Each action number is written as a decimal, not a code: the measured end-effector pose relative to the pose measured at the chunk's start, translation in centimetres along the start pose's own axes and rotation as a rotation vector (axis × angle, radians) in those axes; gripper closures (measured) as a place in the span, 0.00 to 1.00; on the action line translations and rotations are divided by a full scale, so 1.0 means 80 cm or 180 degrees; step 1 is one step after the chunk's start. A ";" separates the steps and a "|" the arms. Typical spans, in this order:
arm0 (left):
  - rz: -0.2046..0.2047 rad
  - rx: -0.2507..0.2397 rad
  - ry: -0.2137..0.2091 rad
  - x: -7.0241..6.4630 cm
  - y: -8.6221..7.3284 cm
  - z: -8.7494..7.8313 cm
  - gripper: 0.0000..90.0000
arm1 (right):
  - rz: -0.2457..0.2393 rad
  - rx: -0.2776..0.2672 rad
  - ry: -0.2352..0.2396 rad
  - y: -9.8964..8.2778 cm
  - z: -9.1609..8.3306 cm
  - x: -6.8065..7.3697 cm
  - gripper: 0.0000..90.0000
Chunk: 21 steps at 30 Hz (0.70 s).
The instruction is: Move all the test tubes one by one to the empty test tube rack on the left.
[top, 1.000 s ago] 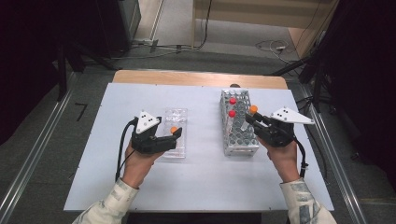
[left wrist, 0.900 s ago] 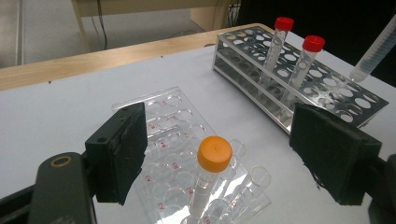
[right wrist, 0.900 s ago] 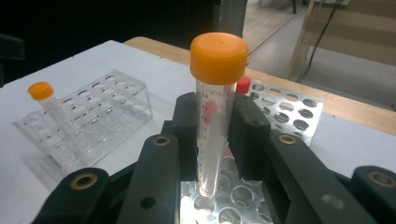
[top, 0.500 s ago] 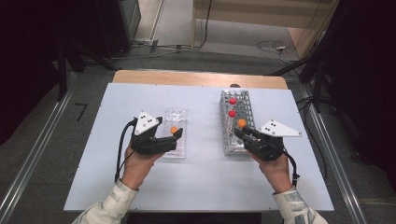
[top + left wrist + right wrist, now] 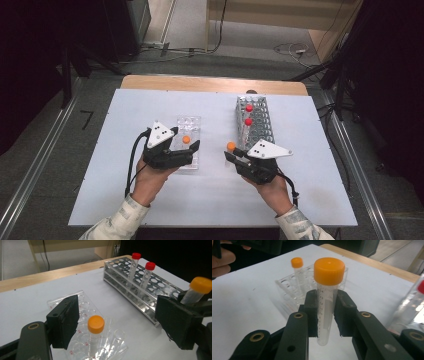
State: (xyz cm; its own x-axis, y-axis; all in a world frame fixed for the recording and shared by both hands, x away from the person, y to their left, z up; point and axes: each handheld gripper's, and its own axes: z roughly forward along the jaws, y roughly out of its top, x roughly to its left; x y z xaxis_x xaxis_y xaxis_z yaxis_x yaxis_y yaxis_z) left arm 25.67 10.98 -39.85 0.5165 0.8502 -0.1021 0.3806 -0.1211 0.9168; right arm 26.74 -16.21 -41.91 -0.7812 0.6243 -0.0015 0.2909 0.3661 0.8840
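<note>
Our right gripper is clamped on an orange-capped tube, both pads pressed against its clear wall just under the cap, the tube upright with its rounded bottom hanging free below the jaws. In the high view we hold it above the table, between the clear rack and the steel rack, touching neither. Our left gripper stands with its jaws wide apart and nothing between the pads; in its own view they straddle the near end of the clear rack, one pad over the rack's left edge, the other off to the right near the held tube.

By size we then have these. White and flat, the table carries both racks, and a wooden strip runs along its far edge. On the right side lies the steel rack, long and narrow, its length running away from us, with rows of round holes. To its left, well apart from it, sits the clear rack, smaller and lower, under our left gripper's jaws. Two red-capped tubes stand upright in the steel rack, one behind the other toward its far end. A second orange-capped tube stands upright in the clear rack, in a hole toward the near end, between our left pads but touching neither.
</note>
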 end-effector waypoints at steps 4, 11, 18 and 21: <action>0.0054 0.0020 -0.0060 -0.009 0.000 0.001 0.23 | -0.0047 0.0041 0.0048 -0.005 0.011 0.011 0.79; 0.0138 0.0077 -0.0245 -0.031 -0.003 0.006 0.23 | -0.0037 0.0059 0.0085 -0.010 0.024 0.021 0.79; 0.0216 0.0153 -0.0420 -0.050 -0.008 0.012 0.26 | -0.0095 0.0067 0.0151 -0.010 0.031 0.036 0.79; 0.0261 0.0178 -0.0469 -0.054 -0.011 0.014 0.31 | -0.0149 0.0061 0.0171 -0.010 0.033 0.043 0.79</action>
State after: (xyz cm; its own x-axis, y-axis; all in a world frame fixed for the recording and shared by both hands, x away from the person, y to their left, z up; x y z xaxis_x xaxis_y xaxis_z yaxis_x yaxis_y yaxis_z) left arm 23.98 6.85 -40.64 0.6529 0.7524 -0.0872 0.3726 -0.2188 0.9018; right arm 25.27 -12.50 -43.86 -0.8225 0.5685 -0.0169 0.2637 0.4074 0.8744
